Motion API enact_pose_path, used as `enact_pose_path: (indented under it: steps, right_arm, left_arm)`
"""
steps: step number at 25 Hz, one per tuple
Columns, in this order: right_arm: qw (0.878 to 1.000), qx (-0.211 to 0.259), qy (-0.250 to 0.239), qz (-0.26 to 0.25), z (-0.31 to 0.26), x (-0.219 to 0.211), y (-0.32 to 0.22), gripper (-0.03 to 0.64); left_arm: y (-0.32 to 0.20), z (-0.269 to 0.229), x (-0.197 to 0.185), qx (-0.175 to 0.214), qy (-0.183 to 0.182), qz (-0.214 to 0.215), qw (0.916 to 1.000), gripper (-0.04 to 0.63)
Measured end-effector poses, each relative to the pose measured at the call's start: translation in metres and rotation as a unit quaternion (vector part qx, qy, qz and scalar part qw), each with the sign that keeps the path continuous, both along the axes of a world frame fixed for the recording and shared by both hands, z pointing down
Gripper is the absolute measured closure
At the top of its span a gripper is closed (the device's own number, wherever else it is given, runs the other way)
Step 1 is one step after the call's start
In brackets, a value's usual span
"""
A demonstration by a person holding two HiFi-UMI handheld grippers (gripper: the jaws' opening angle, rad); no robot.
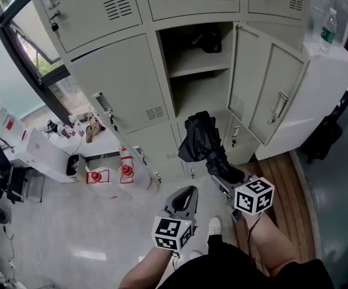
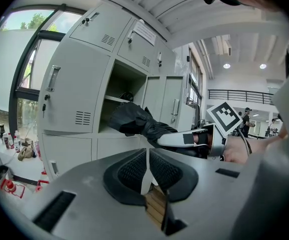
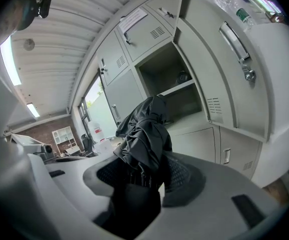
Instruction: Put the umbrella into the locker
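Observation:
A folded black umbrella (image 1: 199,138) is clamped in my right gripper (image 1: 222,167), its canopy end pointing at the open locker (image 1: 199,77). The right gripper view shows the umbrella (image 3: 143,134) between the pads, in front of the open compartment (image 3: 177,91). The locker door (image 1: 264,89) is swung out to the right. My left gripper (image 1: 185,198) is lower left of the umbrella, jaws together with nothing in them. The left gripper view shows its pads meeting (image 2: 148,171), and beyond them the umbrella (image 2: 134,121) and the right gripper (image 2: 194,138).
A dark object (image 1: 207,40) lies on the locker's upper shelf. Closed locker doors (image 1: 123,83) surround the open one. Bottles, shoes and red items (image 1: 105,174) sit on the floor at left by a window. A bottle (image 1: 328,27) stands on the white cabinet at right.

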State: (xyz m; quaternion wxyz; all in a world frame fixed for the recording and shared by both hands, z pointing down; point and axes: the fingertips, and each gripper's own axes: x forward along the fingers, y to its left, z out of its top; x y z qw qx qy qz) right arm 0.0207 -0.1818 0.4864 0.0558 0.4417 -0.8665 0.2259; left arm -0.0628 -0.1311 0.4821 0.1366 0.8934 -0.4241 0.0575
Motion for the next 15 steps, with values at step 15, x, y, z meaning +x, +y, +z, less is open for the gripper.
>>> enact_pose_path:
  steps: [15]
  right_arm:
    - [1.000,-0.007,0.012,-0.016,0.010,0.025,-0.091,0.360]
  left_arm:
    - [-0.084,0.007,0.034,-0.011,0.001,-0.012,0.9999,0.567]
